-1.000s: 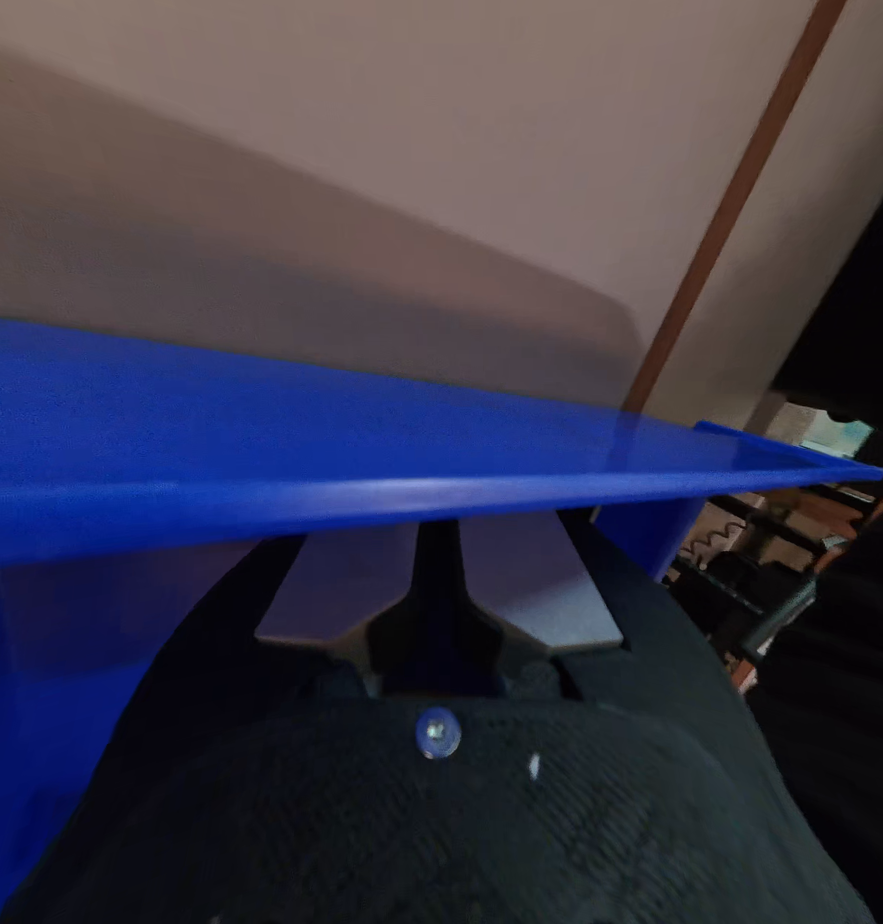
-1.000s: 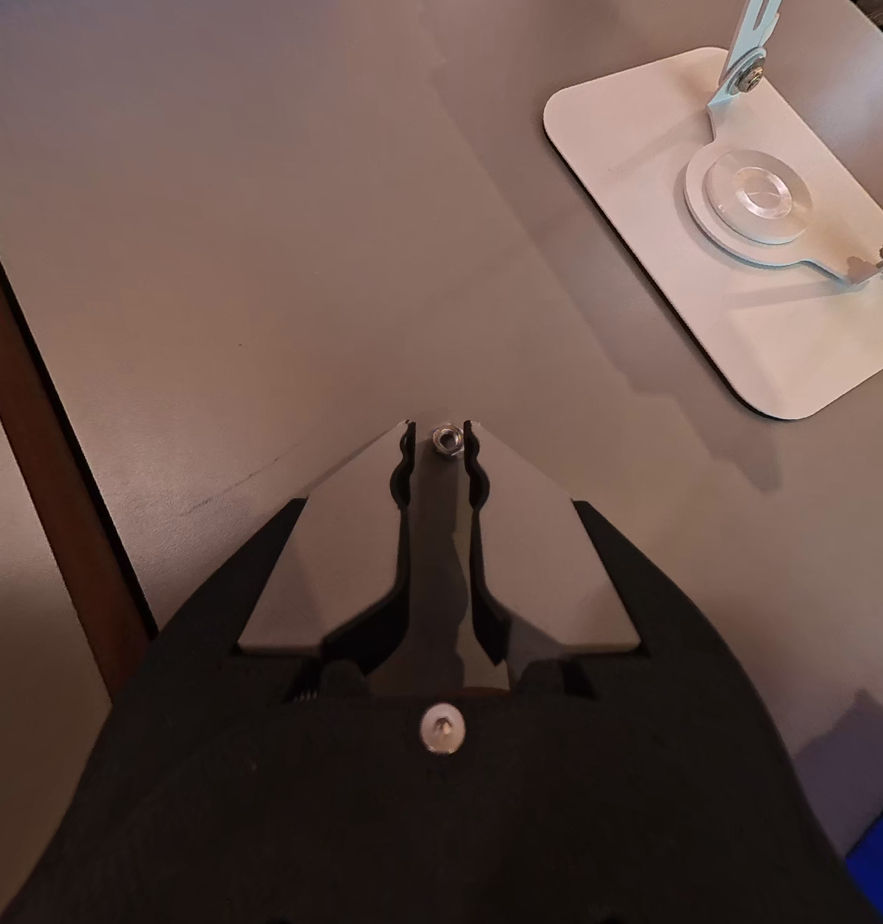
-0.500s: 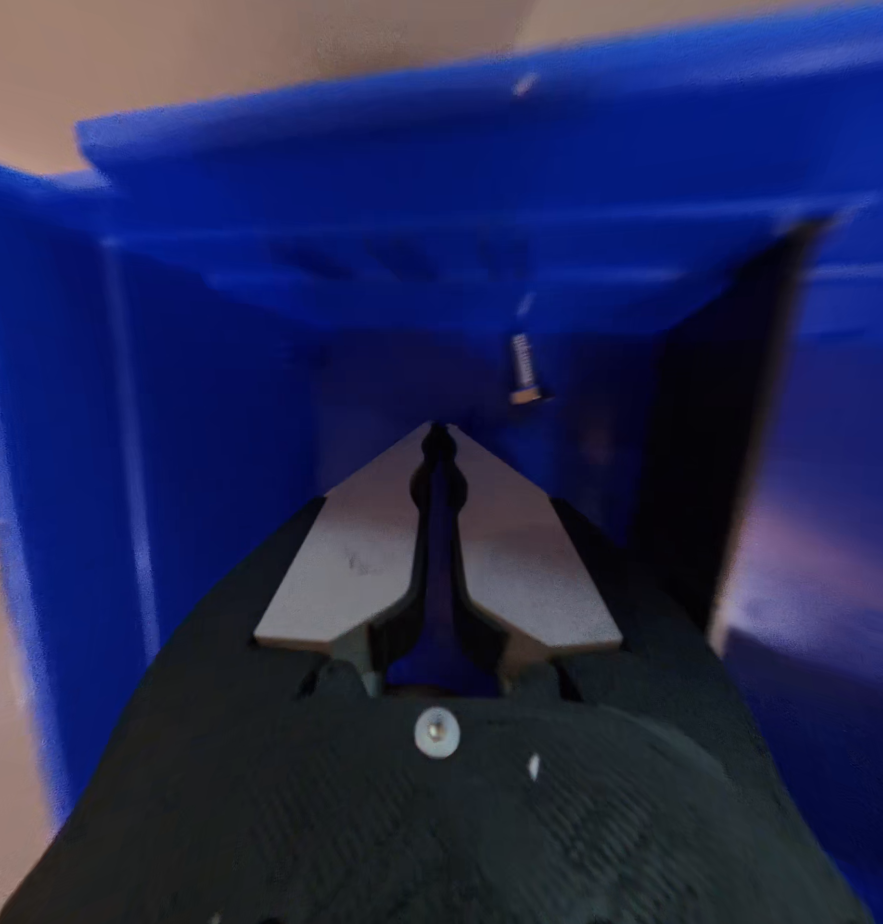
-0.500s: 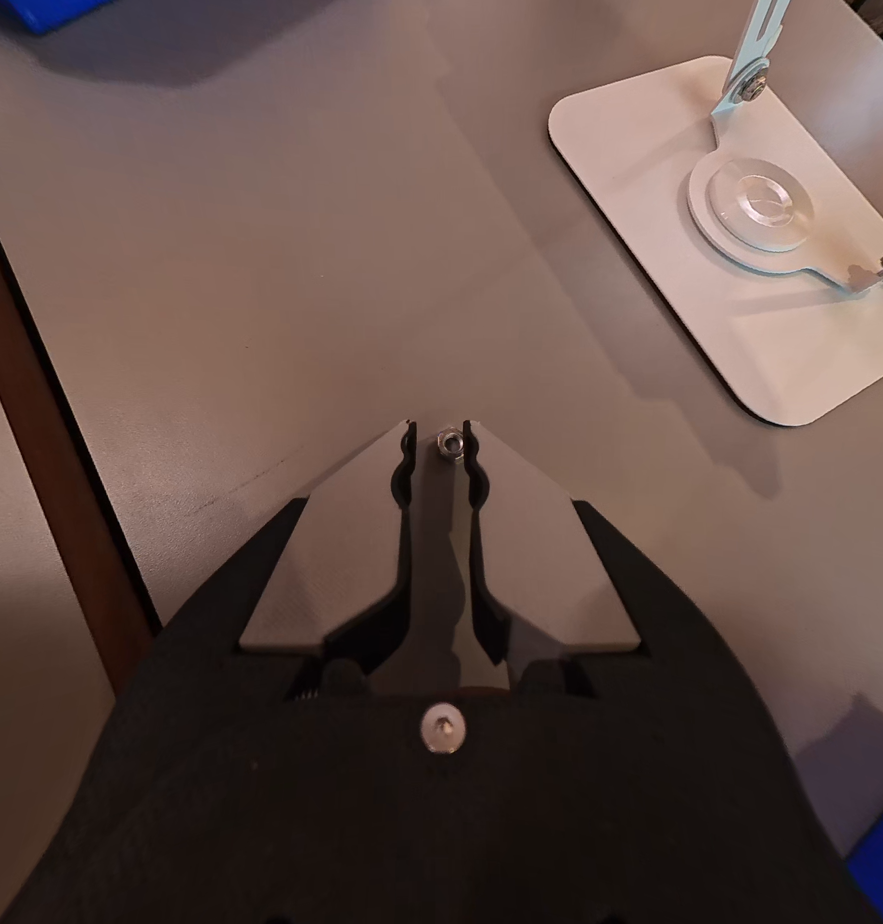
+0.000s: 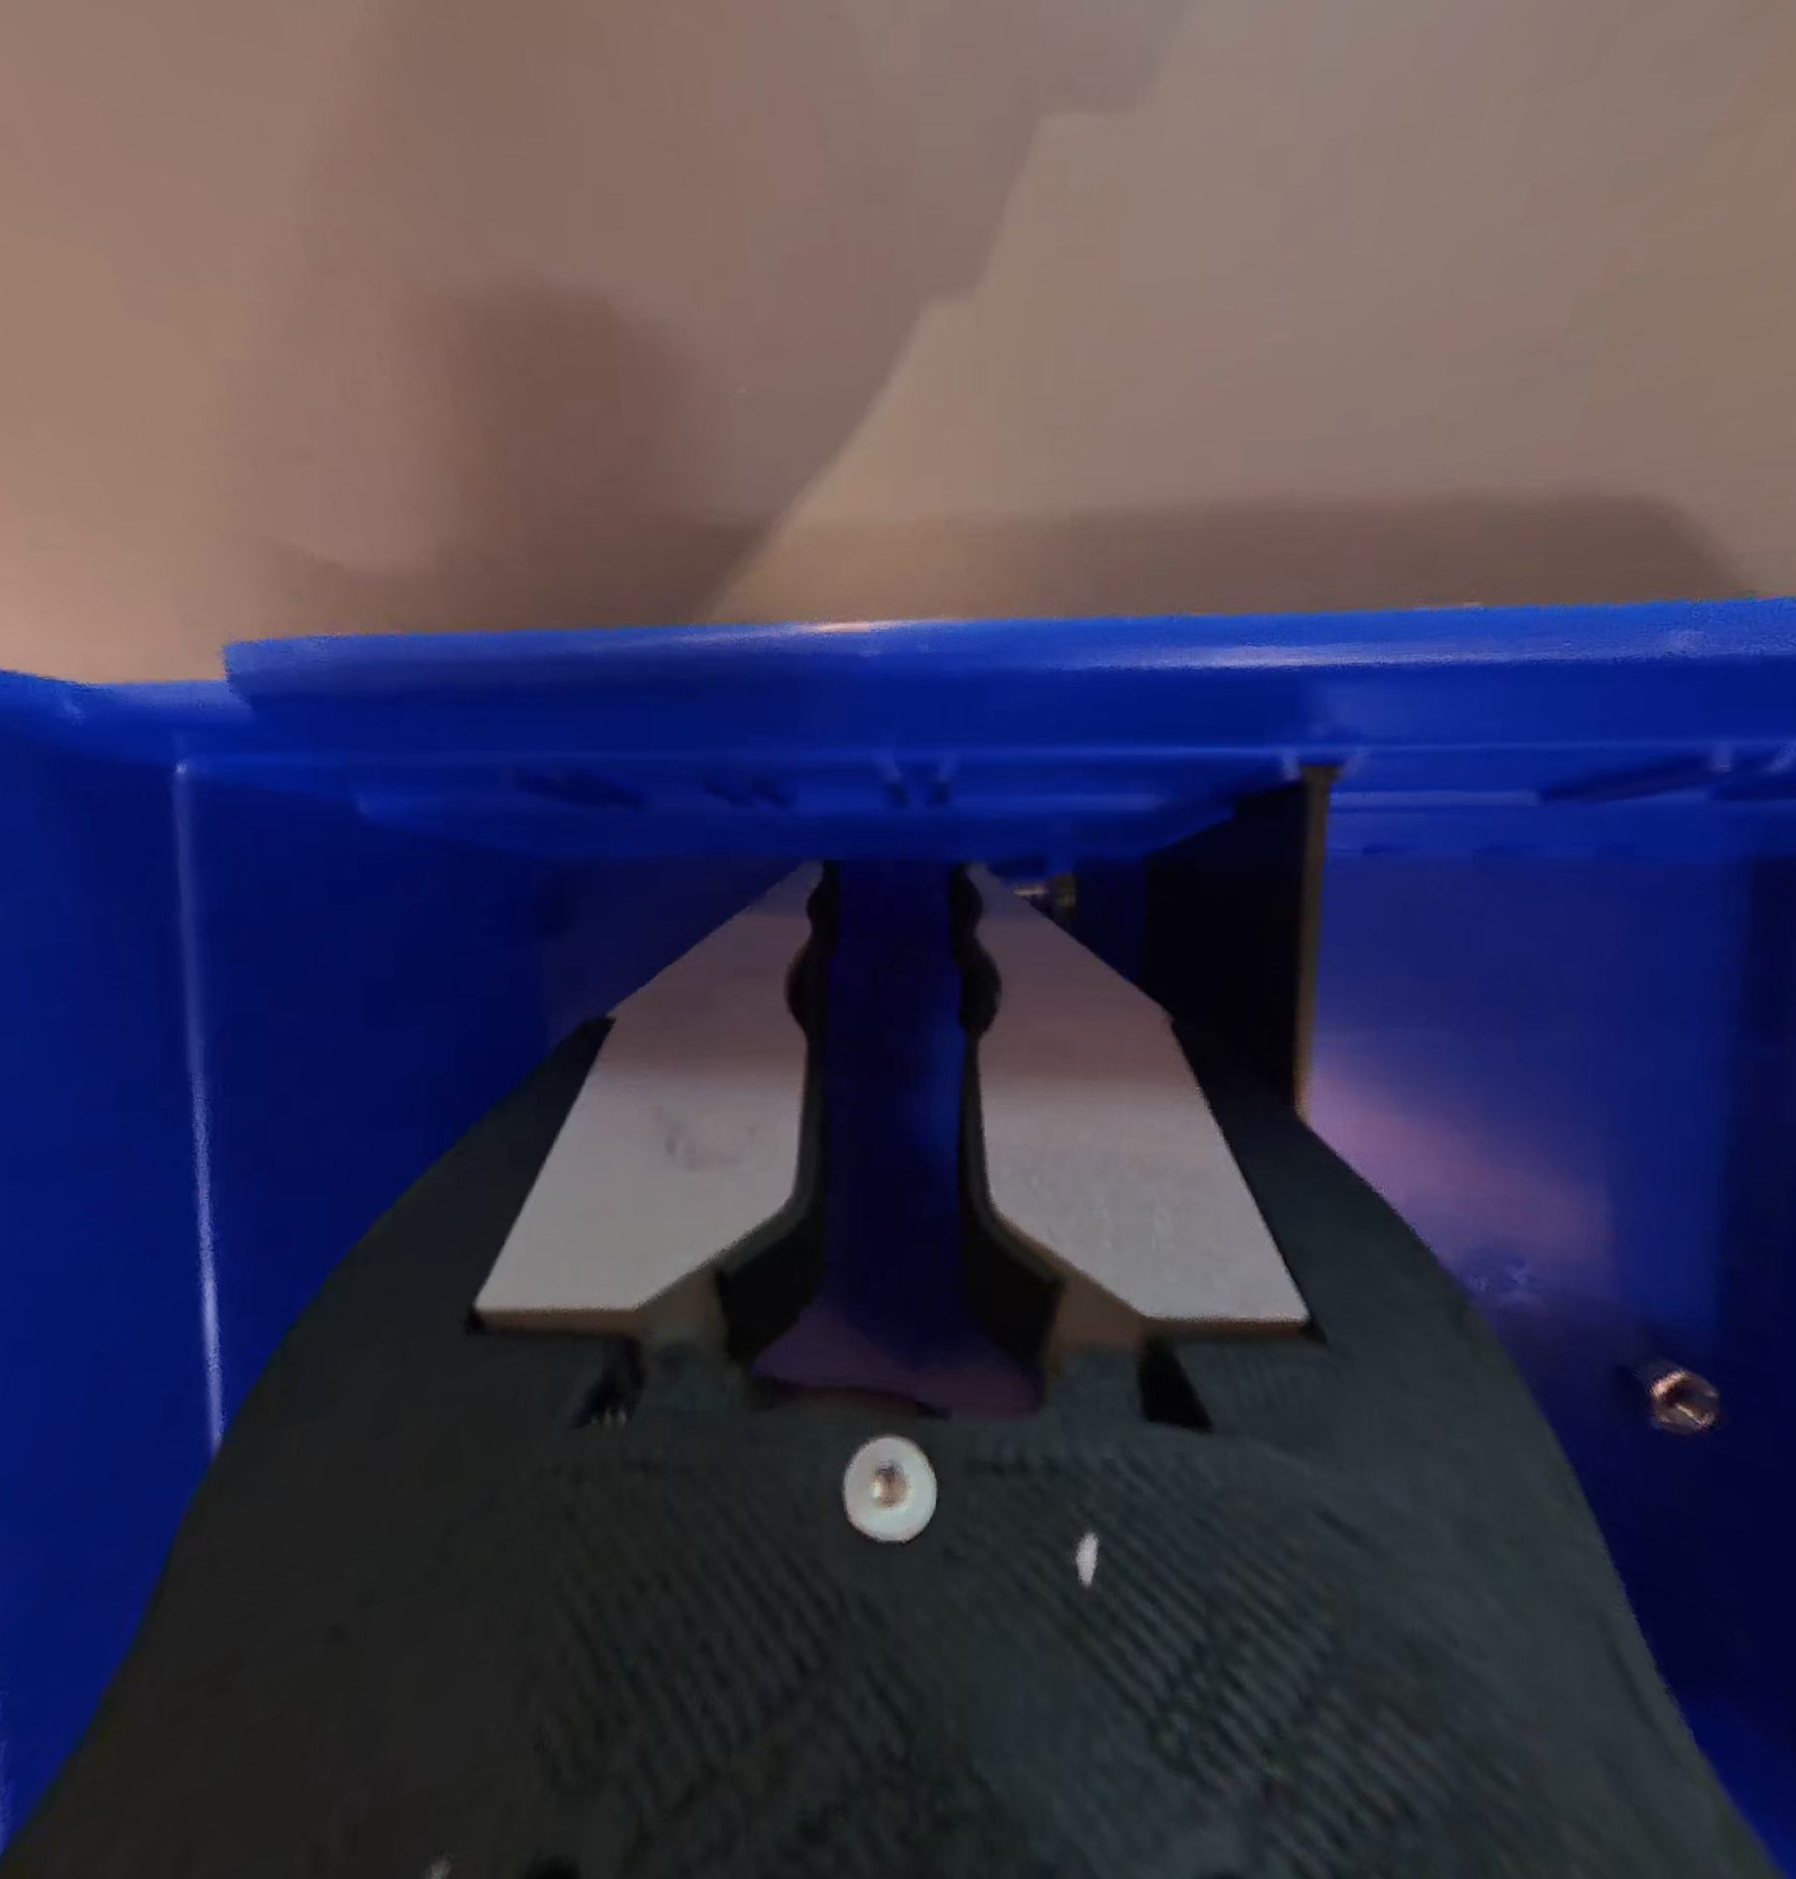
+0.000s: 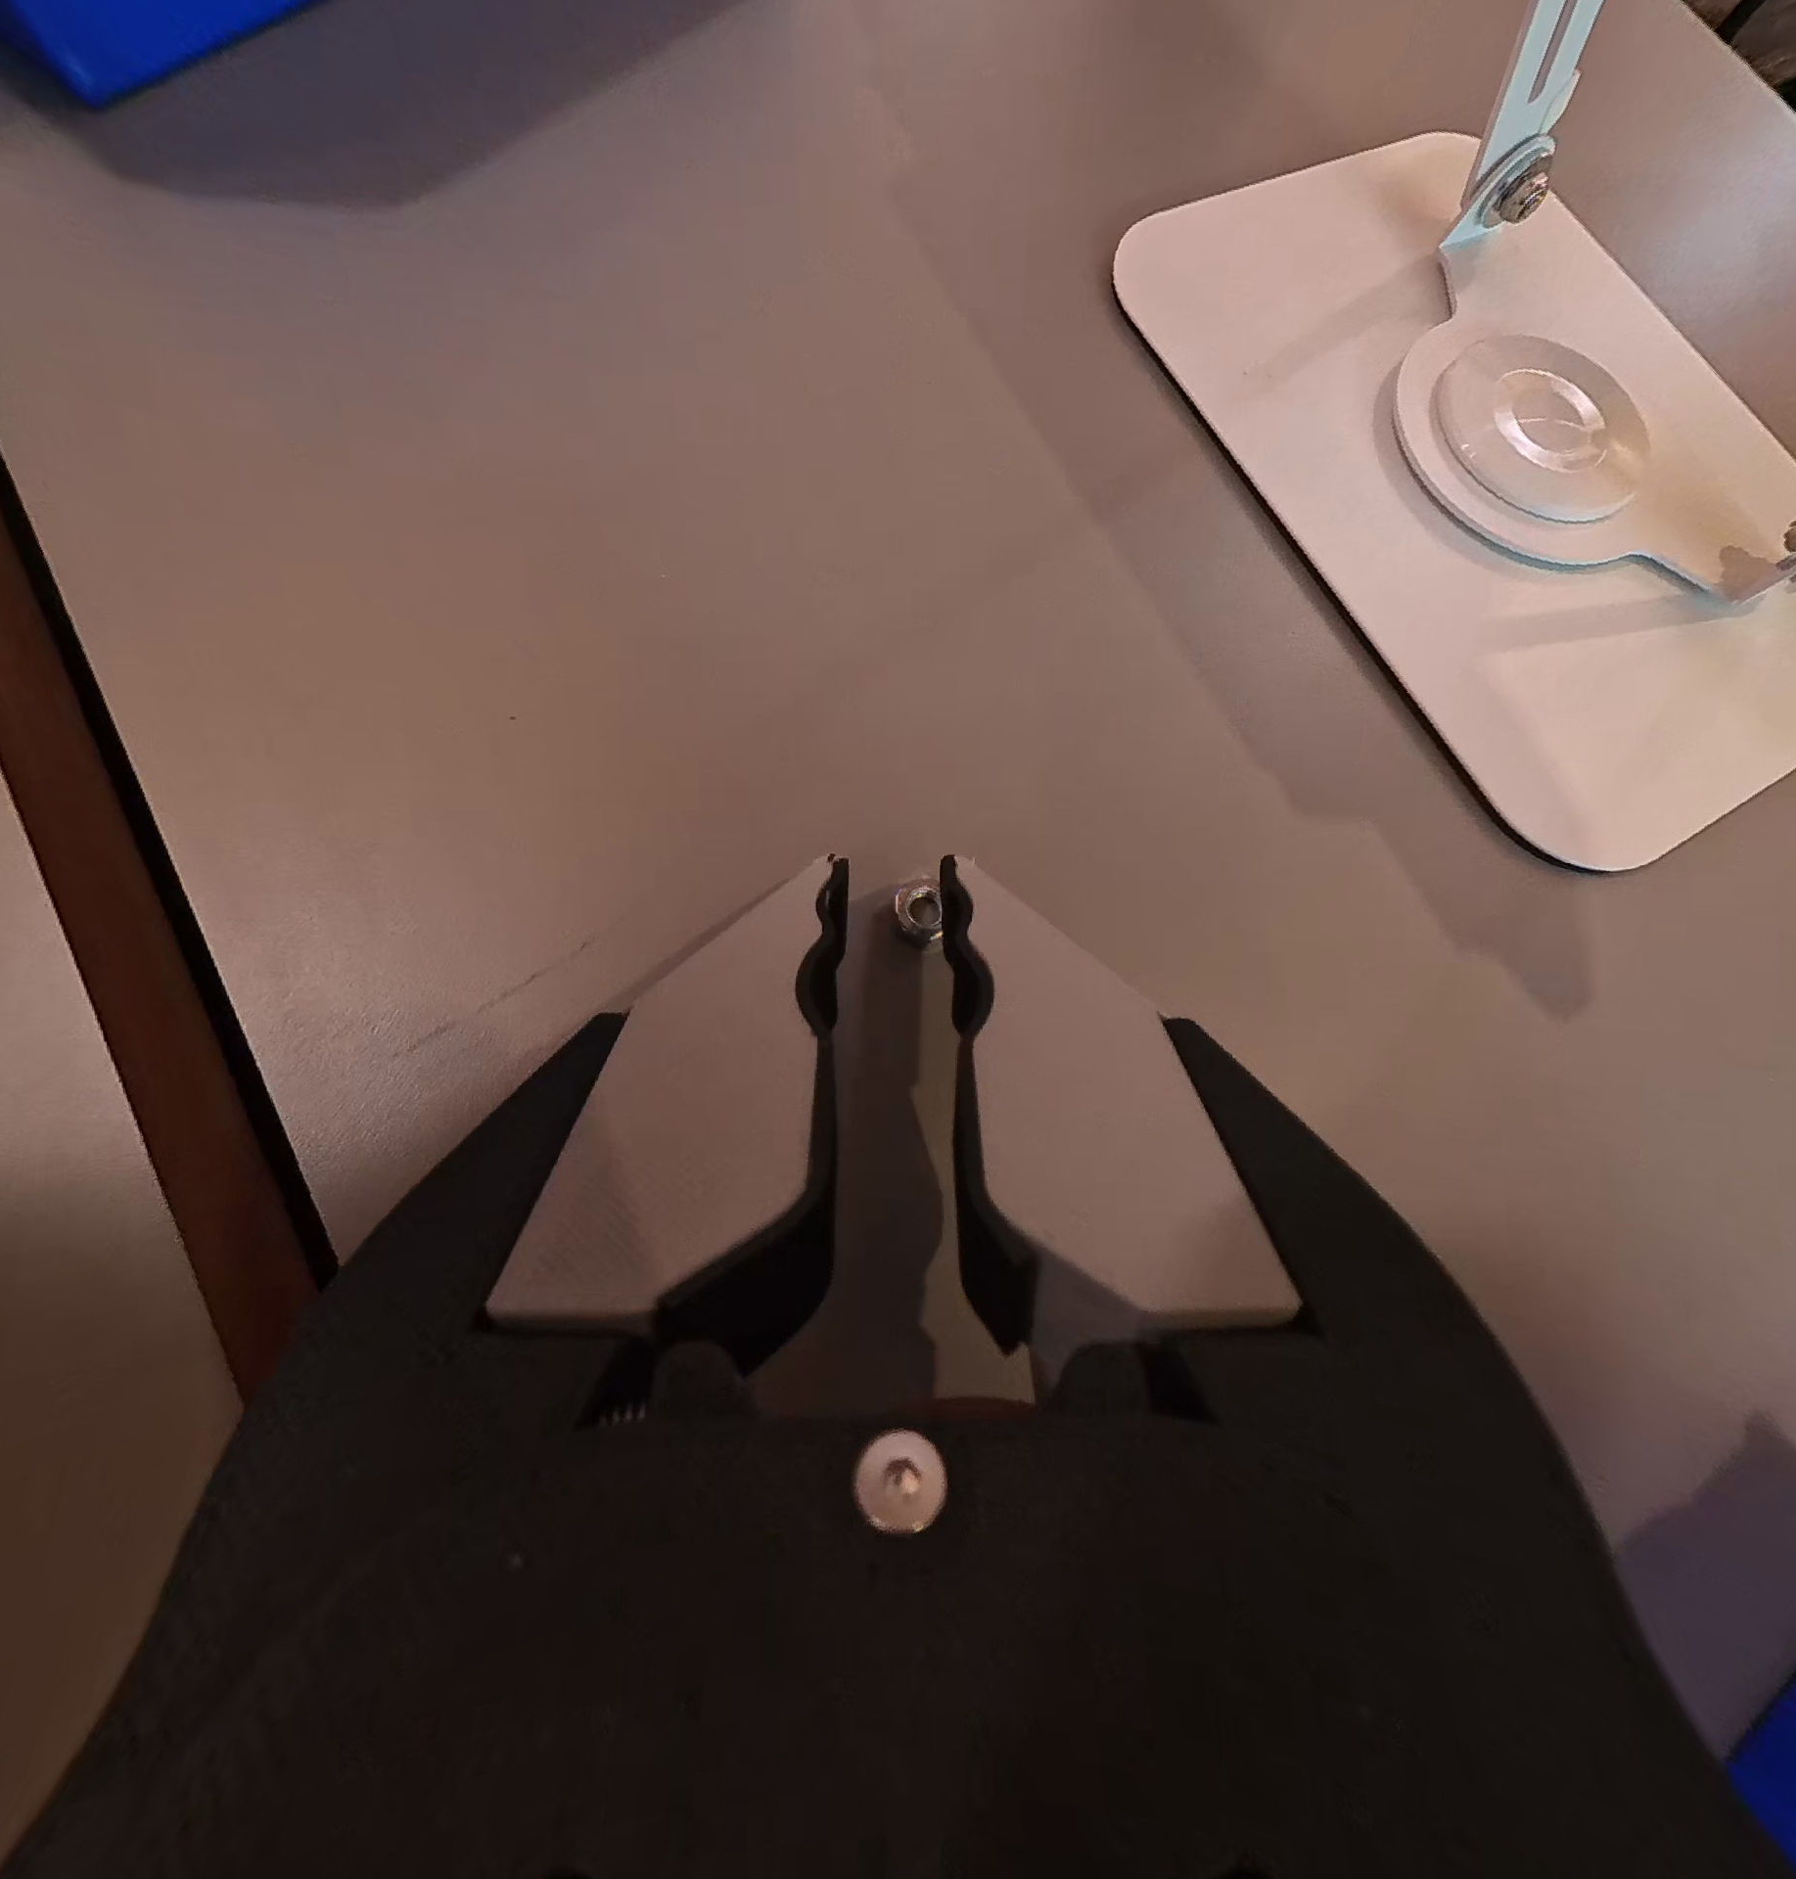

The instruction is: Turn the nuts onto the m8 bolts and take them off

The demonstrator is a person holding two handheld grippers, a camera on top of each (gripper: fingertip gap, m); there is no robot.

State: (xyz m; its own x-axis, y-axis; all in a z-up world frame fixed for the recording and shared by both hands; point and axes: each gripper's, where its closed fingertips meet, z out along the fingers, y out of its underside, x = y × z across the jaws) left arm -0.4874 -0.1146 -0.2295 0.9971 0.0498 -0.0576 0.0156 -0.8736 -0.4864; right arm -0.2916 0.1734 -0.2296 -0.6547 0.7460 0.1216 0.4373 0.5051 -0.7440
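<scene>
The right gripper point(image 6: 893, 874) is sitting parted around a nut point(image 6: 914, 912) on the table point(image 6: 568, 559), the nut leaning against its right finger. The left gripper point(image 5: 888, 885), also parted and empty, is reaching into a blue bin point(image 5: 365, 915); a bolt point(image 5: 1051, 893) is peeking out just right of its tip.

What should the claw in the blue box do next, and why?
Probably nudge the left gripper a little right and forward toward the bolt, then close. Its jaws stand open and empty inside the blue bin, and the bolt lies just off the right fingertip. The right gripper has the nut between its jaws, ready.
</scene>
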